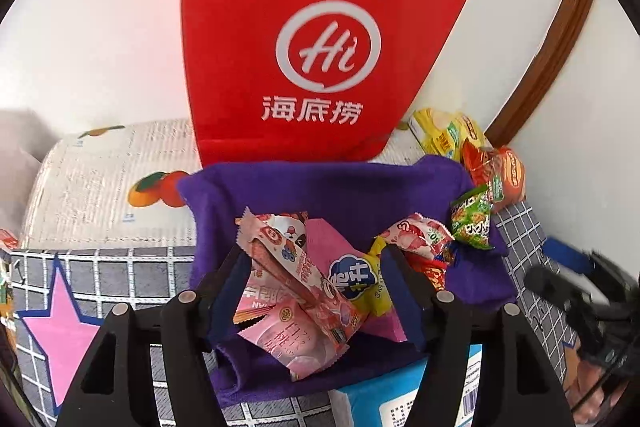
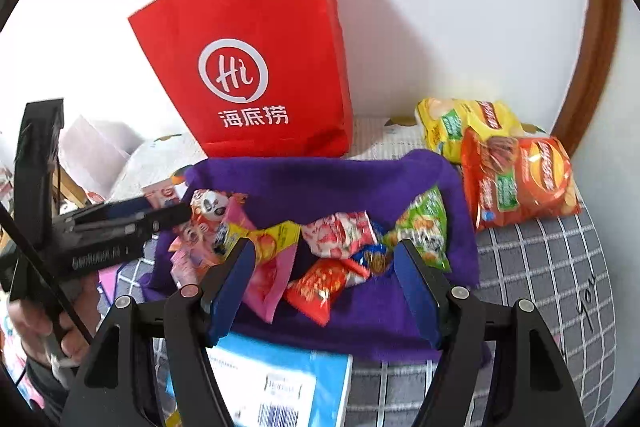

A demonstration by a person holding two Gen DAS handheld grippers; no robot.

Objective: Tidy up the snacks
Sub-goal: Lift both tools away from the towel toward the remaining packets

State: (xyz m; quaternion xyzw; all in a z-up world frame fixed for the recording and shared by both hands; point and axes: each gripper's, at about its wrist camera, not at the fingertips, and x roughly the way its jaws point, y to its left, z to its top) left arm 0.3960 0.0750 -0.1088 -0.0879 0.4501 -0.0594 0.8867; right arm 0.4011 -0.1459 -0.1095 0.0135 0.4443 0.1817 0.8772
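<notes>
A purple fabric bin (image 1: 340,187) (image 2: 320,179) holds several snack packets. Among them are a long pink strawberry packet (image 1: 288,267), a pink peach packet (image 1: 288,343), a yellow one (image 1: 360,287), a green one (image 2: 424,223) and a red one (image 2: 320,287). My left gripper (image 1: 316,259) hangs open just above the bin's left half, over the pink packets; its pads touch nothing. Above the bin's front edge, my right gripper (image 2: 326,247) stands open and empty. In the right wrist view the left gripper (image 2: 120,223) reaches in from the left, a hand below it.
A tall red paper bag (image 2: 256,67) stands against the white wall behind the bin. A yellow chips bag (image 2: 460,127) and an orange one (image 2: 520,179) lie to the bin's right. A blue-and-white box (image 2: 280,383) sits in front, on a grey checked cloth (image 2: 540,267).
</notes>
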